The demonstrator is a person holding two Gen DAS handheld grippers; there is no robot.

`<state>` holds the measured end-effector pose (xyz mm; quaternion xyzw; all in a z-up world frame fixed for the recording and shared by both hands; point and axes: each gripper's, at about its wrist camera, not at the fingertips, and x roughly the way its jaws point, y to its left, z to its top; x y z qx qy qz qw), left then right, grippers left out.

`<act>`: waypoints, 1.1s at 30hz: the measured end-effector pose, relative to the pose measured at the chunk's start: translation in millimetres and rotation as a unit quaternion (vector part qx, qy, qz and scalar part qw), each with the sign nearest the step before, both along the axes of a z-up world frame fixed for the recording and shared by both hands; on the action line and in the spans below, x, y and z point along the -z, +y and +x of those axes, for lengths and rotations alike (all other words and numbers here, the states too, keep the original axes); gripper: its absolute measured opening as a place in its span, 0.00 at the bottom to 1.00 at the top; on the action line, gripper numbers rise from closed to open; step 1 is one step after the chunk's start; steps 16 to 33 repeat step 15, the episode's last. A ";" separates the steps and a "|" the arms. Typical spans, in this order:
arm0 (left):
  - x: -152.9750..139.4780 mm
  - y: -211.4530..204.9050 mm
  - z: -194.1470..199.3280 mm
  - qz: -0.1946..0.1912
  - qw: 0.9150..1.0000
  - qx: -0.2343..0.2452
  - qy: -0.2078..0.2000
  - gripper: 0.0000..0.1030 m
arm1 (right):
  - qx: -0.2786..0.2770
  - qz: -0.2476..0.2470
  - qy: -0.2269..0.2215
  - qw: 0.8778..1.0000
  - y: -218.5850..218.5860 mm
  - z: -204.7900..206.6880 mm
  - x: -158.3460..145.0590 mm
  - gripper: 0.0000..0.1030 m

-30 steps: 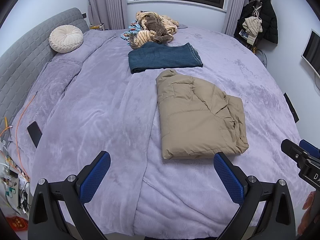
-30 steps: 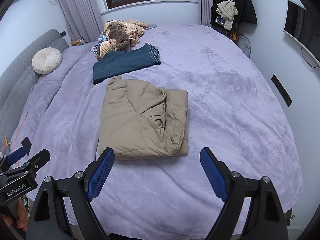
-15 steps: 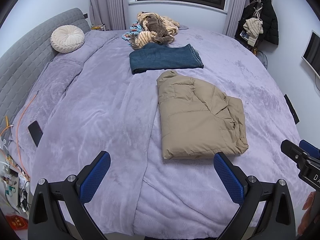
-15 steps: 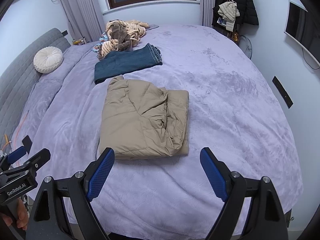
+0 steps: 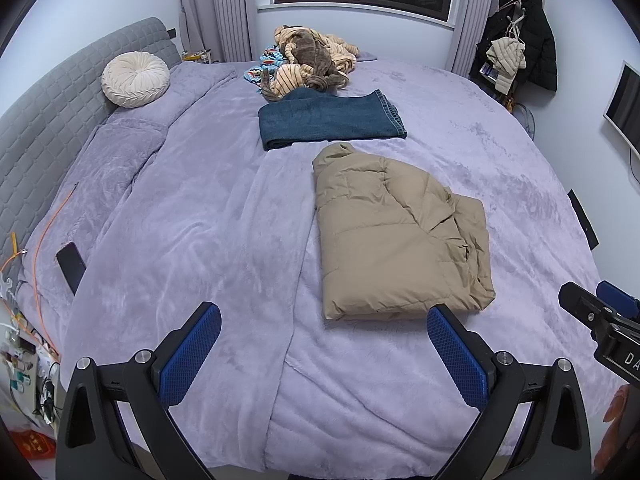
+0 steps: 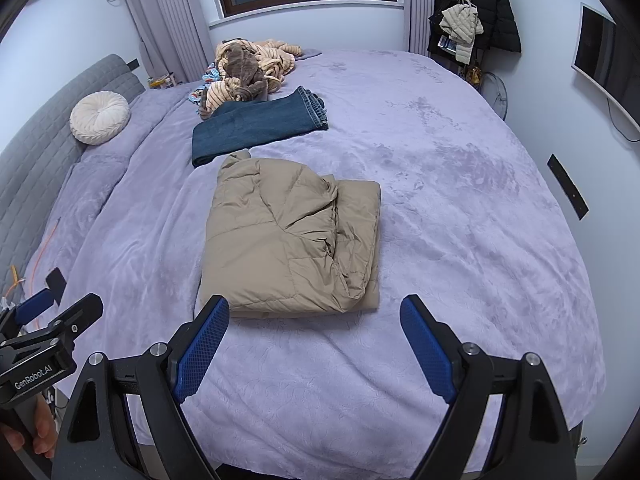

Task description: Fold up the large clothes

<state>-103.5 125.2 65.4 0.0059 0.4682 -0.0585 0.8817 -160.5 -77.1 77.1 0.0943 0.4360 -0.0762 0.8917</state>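
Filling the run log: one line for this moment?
tan puffer jacket: folded on bed | left gripper: open, empty | right gripper: open, empty

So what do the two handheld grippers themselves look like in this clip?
Both match: the left gripper and right gripper have black angular frames with triangular cut-outs, silver round bolts, and two fingers faced with blue textured pads. White "GenRobot.AI" lettering marks the left gripper's body in the right wrist view. No cables or sleeves show.
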 end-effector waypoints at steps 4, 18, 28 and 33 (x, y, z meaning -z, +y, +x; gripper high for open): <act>-0.3 -0.5 -0.1 0.003 1.000 -0.003 0.000 1.00 | 0.000 0.000 0.000 1.000 0.6 0.0 0.2 0.87; -2.6 -8.6 1.6 -0.007 1.000 0.003 -0.005 1.00 | 0.001 0.003 0.005 1.000 3.4 -0.9 1.7 0.87; -2.6 -8.6 1.6 -0.007 1.000 0.003 -0.005 1.00 | 0.001 0.003 0.005 1.000 3.4 -0.9 1.7 0.87; -2.6 -8.6 1.6 -0.007 1.000 0.003 -0.005 1.00 | 0.001 0.003 0.005 1.000 3.4 -0.9 1.7 0.87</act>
